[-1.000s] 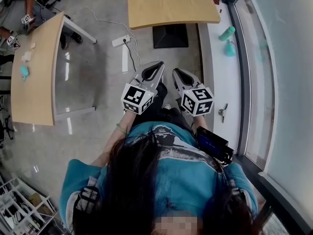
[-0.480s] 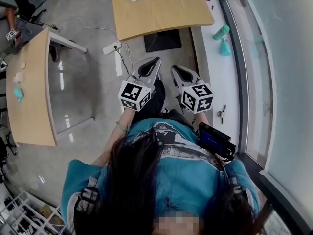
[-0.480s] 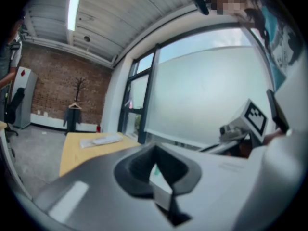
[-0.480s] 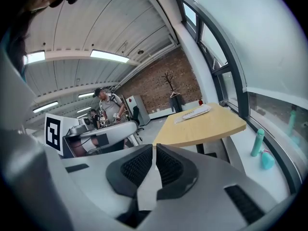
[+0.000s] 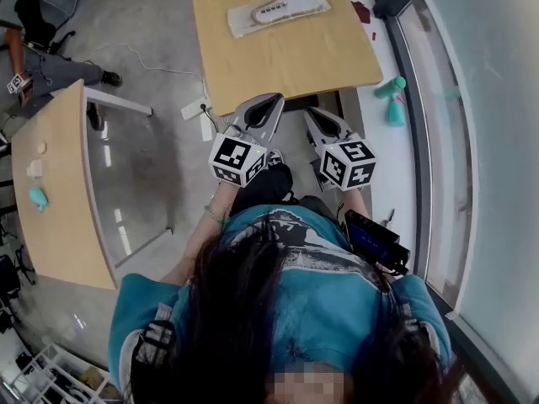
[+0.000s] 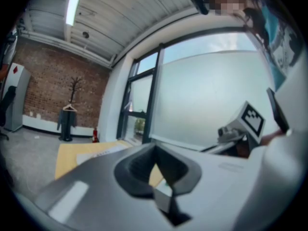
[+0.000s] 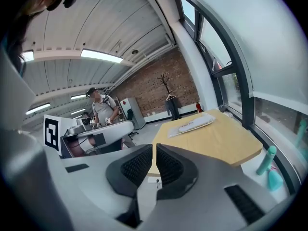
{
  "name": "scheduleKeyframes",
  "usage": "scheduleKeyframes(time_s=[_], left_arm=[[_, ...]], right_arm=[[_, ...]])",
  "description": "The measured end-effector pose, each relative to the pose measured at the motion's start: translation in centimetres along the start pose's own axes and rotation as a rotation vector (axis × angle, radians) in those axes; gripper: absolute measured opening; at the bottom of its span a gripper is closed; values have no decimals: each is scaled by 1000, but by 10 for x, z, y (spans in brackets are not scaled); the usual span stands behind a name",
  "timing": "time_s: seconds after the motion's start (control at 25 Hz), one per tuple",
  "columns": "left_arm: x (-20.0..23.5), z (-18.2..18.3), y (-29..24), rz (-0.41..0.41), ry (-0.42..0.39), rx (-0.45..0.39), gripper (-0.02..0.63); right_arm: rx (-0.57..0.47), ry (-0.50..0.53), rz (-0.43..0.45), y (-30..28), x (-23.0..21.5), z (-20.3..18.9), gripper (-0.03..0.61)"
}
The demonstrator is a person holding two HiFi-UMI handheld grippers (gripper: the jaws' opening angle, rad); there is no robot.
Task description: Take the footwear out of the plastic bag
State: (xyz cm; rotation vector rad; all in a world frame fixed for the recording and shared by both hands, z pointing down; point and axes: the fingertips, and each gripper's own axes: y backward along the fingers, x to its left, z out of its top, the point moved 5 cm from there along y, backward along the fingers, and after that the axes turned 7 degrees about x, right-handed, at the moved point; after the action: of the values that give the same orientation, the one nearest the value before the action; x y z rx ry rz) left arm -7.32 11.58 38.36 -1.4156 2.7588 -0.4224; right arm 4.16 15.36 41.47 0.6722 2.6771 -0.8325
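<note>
A clear plastic bag with a pale shoe inside lies flat on the far part of a wooden table. My left gripper and right gripper are held side by side in front of me, tips just over the table's near edge, well short of the bag. Both are shut with nothing between the jaws. The right gripper view shows its closed jaws pointing at the table and the bag. In the left gripper view the closed jaws hide most of the table.
A second wooden table stands at the left. Green bottles sit on the white window ledge to the right. A power strip and cable lie on the floor beside the table. Another person stands farther off.
The table with the bag has come much closer in the head view. Both grippers have been carried forward to its near edge, still shut and side by side.
</note>
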Motion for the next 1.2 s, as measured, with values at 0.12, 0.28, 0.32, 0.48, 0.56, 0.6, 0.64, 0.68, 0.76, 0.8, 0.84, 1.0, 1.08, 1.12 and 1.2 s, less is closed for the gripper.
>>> scheduleKeyframes(time_s=[0.12, 0.28, 0.32, 0.48, 0.56, 0.6, 0.64, 0.68, 0.76, 0.8, 0.84, 1.0, 1.08, 1.12, 1.2], left_arm=[[23, 2, -16, -18, 10, 0, 2], [46, -2, -29, -29, 48, 3, 2], [52, -2, -30, -29, 60, 3, 2], [69, -5, -29, -21, 99, 3, 2], [73, -6, -27, -11, 116, -1, 2], [75, -6, -26, -6, 124, -4, 2], [76, -8, -25, 1, 132, -7, 2], [78, -9, -26, 9, 140, -9, 2], [83, -9, -29, 25, 148, -13, 2], [86, -7, -31, 31, 149, -15, 2], [90, -5, -34, 37, 148, -19, 2], [115, -2, -54, 69, 158, -33, 2], [124, -2, -64, 78, 157, -25, 2], [128, -2, -69, 82, 154, -17, 2], [136, 1, -82, 92, 157, -6, 2]], right_arm=[[11, -3, -21, -22, -10, 15, 32], [36, -17, -37, -42, -19, 25, 32], [42, -17, -41, -47, -20, 28, 32], [59, -22, -49, -56, -16, 33, 32], [71, -18, -52, -57, -15, 35, 32], [76, -13, -52, -57, -15, 36, 32], [81, -8, -51, -59, -16, 37, 32], [85, -4, -49, -61, -18, 38, 32], [87, -3, -42, -68, -22, 44, 32], [85, -2, -37, -72, -23, 48, 32], [83, 0, -33, -76, -25, 53, 32], [80, 20, -14, -103, -43, 73, 32], [84, 20, -7, -116, -55, 81, 32], [85, 15, -7, -121, -62, 85, 32], [83, -2, -9, -129, -78, 95, 32]])
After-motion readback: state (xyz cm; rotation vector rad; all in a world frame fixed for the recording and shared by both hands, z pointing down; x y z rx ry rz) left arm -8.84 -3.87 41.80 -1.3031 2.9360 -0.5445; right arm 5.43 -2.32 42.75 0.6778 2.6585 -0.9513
